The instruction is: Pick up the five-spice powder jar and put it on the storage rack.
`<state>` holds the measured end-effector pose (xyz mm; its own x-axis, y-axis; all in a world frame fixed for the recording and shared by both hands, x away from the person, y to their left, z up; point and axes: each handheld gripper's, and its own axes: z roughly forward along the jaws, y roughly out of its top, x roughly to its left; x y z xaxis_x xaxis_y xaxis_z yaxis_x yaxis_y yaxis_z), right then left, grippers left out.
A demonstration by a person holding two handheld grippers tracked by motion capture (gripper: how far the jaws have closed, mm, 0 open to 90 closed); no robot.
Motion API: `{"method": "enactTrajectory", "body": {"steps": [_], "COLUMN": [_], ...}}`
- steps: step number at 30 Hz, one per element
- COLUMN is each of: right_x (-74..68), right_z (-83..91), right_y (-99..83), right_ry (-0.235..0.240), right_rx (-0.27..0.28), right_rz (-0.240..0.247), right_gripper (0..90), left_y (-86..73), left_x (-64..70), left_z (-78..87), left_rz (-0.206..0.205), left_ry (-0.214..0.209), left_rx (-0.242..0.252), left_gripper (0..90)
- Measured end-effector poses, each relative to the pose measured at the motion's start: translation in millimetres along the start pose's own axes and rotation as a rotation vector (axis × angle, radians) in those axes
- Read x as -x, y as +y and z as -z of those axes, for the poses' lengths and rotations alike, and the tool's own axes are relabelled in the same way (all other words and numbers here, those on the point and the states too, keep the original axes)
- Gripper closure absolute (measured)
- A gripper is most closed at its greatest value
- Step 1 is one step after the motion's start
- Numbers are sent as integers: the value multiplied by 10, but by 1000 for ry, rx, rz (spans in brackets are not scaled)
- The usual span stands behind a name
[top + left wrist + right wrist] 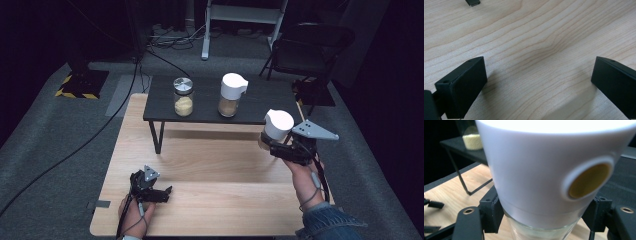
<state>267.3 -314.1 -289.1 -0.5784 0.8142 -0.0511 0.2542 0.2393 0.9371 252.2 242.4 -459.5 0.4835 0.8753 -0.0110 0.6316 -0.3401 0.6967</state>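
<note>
Bare wooden tabletop (220, 175) spans the frame's centre; the black shelf (210, 107) at upper centre, carrying two jars (183, 96), blocks passage beyond.

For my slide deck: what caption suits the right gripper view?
Right gripper fingers clamp a white-lidded glass dispenser just below its lid.

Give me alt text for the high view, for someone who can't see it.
The right gripper holds a white-lidded jar above the right edge of a light wooden table. The left gripper rests open near the table's front left. A low black shelf at the back carries a metal-lidded jar and another white-lidded jar.
</note>
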Motion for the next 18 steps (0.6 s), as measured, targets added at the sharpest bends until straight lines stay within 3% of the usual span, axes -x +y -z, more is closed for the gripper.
{"method": "enactTrajectory", "body": {"steps": [10,14,18], "right_x": [75,132,183], "right_z": [-213,-310,-464], "right_y": [426,518,593], "right_ry": [-52,-69,-95], "right_rx": [12,22,-1], "right_rz": [1,-18,-28], "right_gripper": [299,299,299], "left_y": [2,2,0], "left_x": [-1,-2,-1], "left_z": [1,1,-1], "left_rz": [-2,-3,0], "left_ry": [-1,-3,-4], "left_rx": [-2,-2,0], "left_gripper": [3,3,3]}}
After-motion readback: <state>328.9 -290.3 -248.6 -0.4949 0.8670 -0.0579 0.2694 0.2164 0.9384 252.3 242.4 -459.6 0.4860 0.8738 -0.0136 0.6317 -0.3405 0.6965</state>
